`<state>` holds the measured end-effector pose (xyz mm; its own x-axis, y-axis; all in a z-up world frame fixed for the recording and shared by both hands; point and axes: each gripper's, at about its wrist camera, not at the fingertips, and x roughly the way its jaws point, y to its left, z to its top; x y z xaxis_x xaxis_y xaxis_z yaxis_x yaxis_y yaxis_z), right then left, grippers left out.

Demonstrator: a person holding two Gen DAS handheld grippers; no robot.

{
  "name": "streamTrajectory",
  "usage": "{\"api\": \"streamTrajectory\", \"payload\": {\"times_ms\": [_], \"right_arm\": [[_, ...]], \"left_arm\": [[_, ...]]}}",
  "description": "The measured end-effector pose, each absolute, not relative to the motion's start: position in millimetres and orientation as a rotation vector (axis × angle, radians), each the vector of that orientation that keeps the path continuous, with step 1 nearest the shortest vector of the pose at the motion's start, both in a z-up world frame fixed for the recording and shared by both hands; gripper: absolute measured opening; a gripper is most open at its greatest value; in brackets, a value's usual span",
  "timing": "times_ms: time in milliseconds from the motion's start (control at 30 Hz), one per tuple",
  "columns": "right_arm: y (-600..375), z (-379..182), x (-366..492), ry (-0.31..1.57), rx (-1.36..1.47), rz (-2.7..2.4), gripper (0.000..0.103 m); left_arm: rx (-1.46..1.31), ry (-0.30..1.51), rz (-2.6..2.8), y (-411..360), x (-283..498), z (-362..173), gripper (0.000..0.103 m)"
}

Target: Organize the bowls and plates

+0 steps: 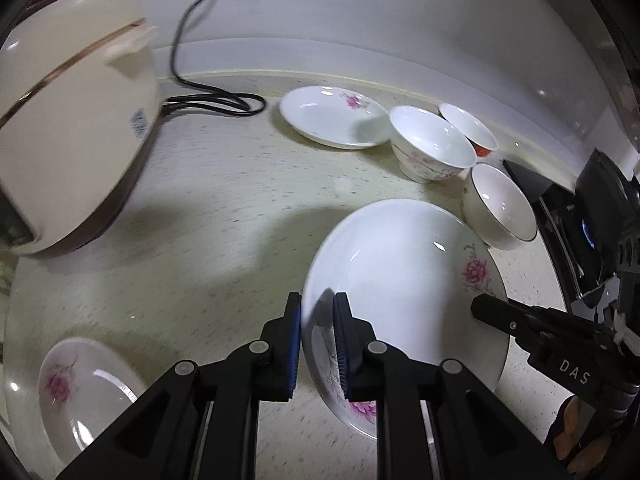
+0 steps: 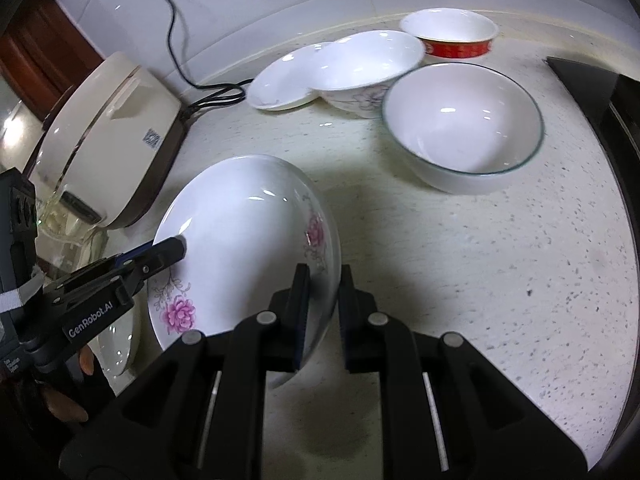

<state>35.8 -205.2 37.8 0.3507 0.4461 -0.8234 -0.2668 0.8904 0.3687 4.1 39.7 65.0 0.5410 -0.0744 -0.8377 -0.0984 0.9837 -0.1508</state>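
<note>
A large white plate with pink flowers [image 1: 400, 276] [image 2: 240, 236] hangs tilted above the counter, casting a shadow below. My left gripper [image 1: 316, 300] is shut on its left rim, and its finger also shows in the right wrist view [image 2: 176, 246]. My right gripper [image 2: 324, 276] is shut on the opposite rim, seen from the left wrist as a black finger [image 1: 480, 306]. On the counter stand a small flowered plate [image 1: 332, 116] [image 2: 280, 80], a floral bowl [image 1: 432, 144] [image 2: 368, 68], a red-sided bowl [image 1: 468, 128] [image 2: 452, 32] and a dark-rimmed bowl [image 1: 500, 204] [image 2: 464, 128].
A cream rice cooker [image 1: 80, 112] [image 2: 108, 140] stands at the left with its black cable [image 1: 212, 100] trailing to the wall. Another flowered plate [image 1: 80, 384] lies at the near left. A black appliance edge [image 2: 584, 80] borders the counter on the right.
</note>
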Motion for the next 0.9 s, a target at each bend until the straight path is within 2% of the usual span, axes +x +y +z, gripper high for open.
{"api": "streamTrajectory", "payload": {"times_ms": [467,900], "right_arm": [[-107.3,53.1,4.9,1.115,0.067,0.721,0.017],[-15.4,45.6,-14.9,1.147,-0.053,0.893,0.017]], "left_arm": [[-0.320,0.933,0.264,125.5,-73.9,80.0,0.016],[-0.402,0.949,0.438,192.7,-128.1,63.3,0.016]]}}
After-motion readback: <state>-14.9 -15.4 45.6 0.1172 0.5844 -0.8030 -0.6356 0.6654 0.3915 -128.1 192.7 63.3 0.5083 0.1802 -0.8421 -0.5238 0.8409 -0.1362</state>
